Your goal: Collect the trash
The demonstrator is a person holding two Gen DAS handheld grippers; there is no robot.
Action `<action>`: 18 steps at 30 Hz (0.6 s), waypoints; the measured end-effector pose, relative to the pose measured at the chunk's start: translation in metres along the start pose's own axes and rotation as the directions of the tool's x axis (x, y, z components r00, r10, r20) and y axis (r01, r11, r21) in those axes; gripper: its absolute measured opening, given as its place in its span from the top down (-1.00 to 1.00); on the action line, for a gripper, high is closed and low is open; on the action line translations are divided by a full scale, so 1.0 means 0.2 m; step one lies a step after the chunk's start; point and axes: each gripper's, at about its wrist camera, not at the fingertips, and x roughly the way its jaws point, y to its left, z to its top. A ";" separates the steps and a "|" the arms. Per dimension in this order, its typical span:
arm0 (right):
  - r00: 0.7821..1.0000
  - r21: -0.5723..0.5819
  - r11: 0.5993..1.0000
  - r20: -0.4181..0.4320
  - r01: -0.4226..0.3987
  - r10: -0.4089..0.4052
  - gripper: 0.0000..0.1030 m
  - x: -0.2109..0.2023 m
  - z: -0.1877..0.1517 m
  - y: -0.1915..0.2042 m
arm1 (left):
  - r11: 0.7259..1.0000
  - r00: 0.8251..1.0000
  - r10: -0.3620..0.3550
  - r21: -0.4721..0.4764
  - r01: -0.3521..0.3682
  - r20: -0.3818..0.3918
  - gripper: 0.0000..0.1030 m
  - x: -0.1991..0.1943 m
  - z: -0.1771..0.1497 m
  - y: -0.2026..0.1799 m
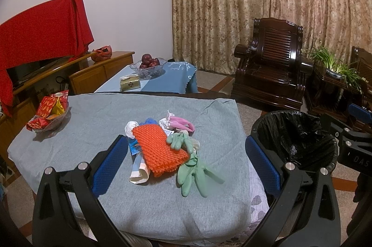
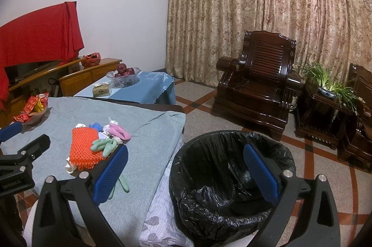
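On the grey-clothed desk [image 1: 69,137] the trash pile [image 1: 162,144] lies between the left claw [image 1: 186,165]'s wide-open jaws, so lower straight, pinch the orange mat [image 1: 160,151] first, then carry it to the bin [image 2: 230,177] beneath the empty, open right claw [image 2: 188,175].

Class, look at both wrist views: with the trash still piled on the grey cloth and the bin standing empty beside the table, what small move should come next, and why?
Probably lower the left tongs onto the orange mesh pad and close. Both tongs are open and empty, the pad lies topmost between the left fingers, and the black-lined bin waits beside the table.
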 end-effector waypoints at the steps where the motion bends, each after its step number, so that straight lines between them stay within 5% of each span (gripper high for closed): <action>1: 1.000 0.000 1.000 -0.001 0.000 0.000 -0.88 0.00 0.00 0.00 | 1.000 1.000 0.000 0.000 0.000 0.000 -0.90 0.00 0.00 0.00; 18: 1.000 0.001 1.000 -0.003 -0.002 0.002 -0.88 0.01 -0.01 -0.01 | 1.000 1.000 0.004 -0.005 -0.004 0.001 -0.90 0.00 0.01 0.01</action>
